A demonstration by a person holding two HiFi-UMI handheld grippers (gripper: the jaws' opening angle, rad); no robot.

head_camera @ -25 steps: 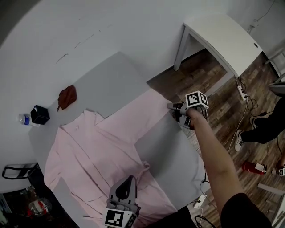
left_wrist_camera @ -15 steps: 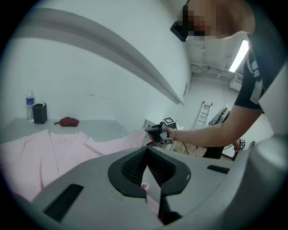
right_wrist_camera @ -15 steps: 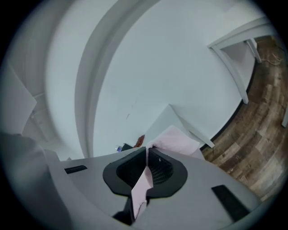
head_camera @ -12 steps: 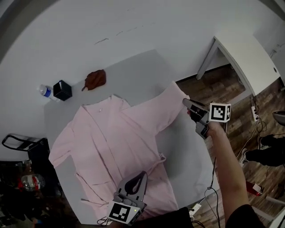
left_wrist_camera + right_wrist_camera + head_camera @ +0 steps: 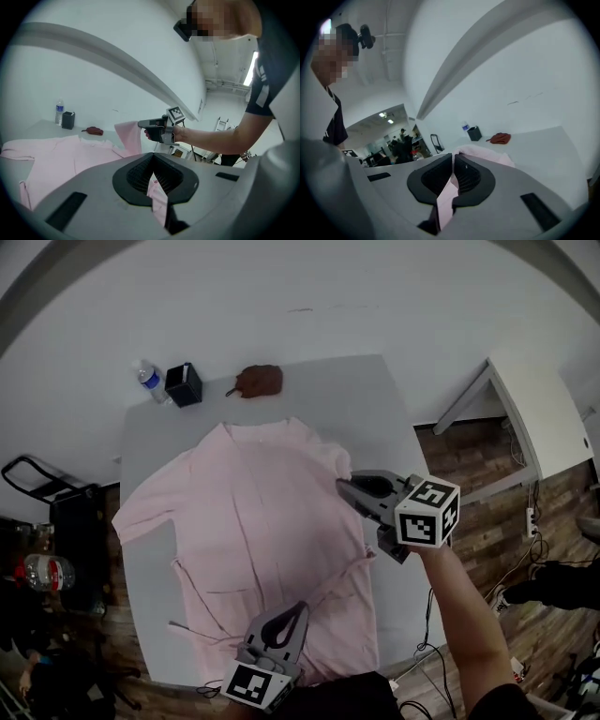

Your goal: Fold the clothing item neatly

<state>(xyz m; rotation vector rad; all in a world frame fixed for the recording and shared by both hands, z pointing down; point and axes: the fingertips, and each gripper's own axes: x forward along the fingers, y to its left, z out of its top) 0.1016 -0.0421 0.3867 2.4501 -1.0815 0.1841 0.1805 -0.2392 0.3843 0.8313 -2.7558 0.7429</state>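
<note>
Clearly soft and limp, the pink shirt (image 5: 244,531) droops. My right gripper (image 5: 349,489) pinches its sleeve (image 5: 129,136), and my left gripper (image 5: 289,613) clamps the near hem (image 5: 158,199).

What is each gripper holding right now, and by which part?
Both are shut on the pink shirt: the right gripper pinches its raised sleeve, and the left gripper pinches fabric near the bottom hem.

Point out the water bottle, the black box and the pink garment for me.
water bottle (image 5: 147,379), head view, its clear body.
black box (image 5: 184,385), head view, its top face.
pink garment (image 5: 248,531), head view, its front panel.
</note>
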